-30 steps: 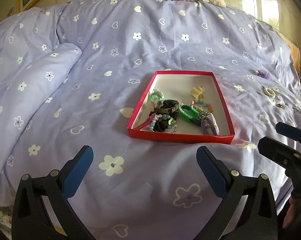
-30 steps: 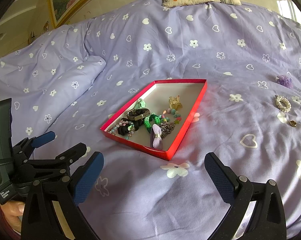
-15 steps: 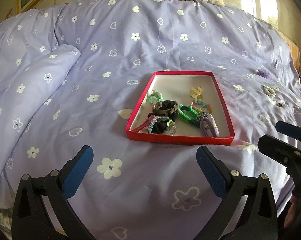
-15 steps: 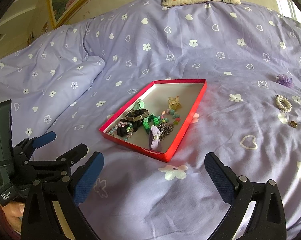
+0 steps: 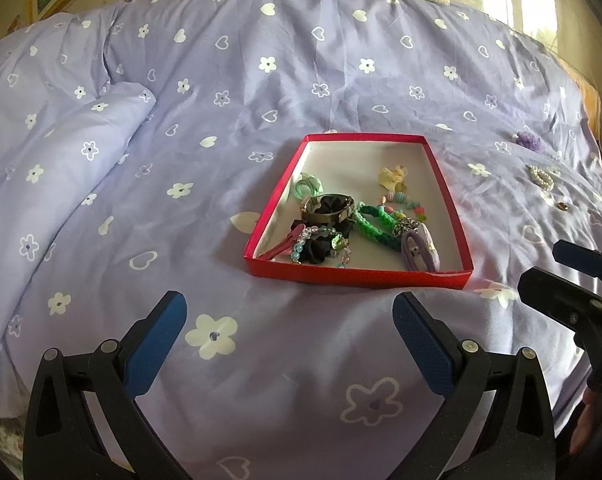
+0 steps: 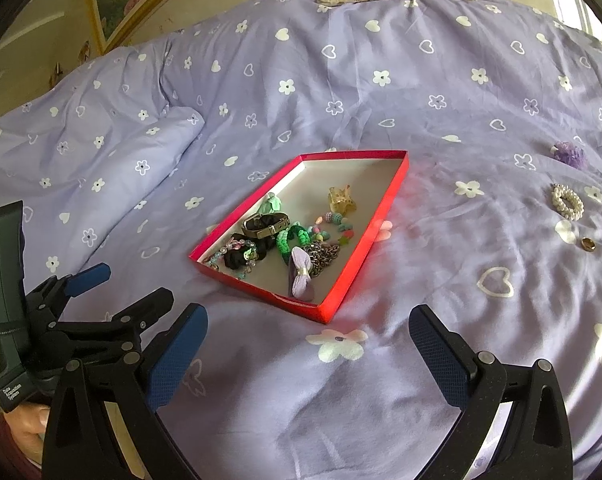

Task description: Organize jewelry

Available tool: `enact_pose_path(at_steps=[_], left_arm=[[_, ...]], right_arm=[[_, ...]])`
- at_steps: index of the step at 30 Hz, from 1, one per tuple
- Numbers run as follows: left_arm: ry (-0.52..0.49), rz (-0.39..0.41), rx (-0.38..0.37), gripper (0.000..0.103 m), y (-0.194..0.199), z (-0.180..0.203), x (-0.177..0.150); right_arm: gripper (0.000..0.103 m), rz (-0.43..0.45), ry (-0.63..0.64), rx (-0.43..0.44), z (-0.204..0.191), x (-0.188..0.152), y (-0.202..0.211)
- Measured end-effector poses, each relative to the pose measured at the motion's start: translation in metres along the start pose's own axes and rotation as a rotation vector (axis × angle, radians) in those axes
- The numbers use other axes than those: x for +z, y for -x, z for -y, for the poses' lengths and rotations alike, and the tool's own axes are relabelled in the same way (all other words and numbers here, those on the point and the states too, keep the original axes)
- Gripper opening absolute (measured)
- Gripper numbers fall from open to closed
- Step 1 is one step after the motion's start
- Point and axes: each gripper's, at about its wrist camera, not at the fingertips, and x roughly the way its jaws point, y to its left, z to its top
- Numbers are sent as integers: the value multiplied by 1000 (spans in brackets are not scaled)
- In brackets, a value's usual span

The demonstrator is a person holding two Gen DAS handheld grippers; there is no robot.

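Grippers first: the left gripper hangs low over the quilt with its blue pads spread wide and nothing between them, and the right gripper sits just beside it in the same way, spread and empty. Both point toward the red box, which lies a little ahead of them on the quilt; I take this as a ready stance, wide enough to come down over a small piece without a second adjustment.

The box is shallow and open, red outside and pale inside, which probably makes it the collecting place. Most of the jewelry is heaped in its near half: a green braid, a black scrunchie ringed by a metal band, a bead bracelet, a lilac bow, a chain and a loose bead string. A yellowish clip lies apart, farther back.

Three pieces lie loose on the quilt, well off to the right of the box: a pearl bracelet, a small gold ring near it, and a purple piece that may be a scrunchie, though it is too small to tell. These seem the ones left to gather, and they lie on the right gripper's side.
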Motion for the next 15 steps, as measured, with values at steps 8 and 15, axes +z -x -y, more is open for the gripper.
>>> enact_pose_path(at_steps=[8, 15], left_arm=[[-3, -4, -9, 103, -4, 1, 2], [-2, -11, -26, 103, -8, 3, 3]], right_arm=[[102, -10, -8, -5, 6, 3, -4], [102, -20, -8, -6, 9, 5, -9]])
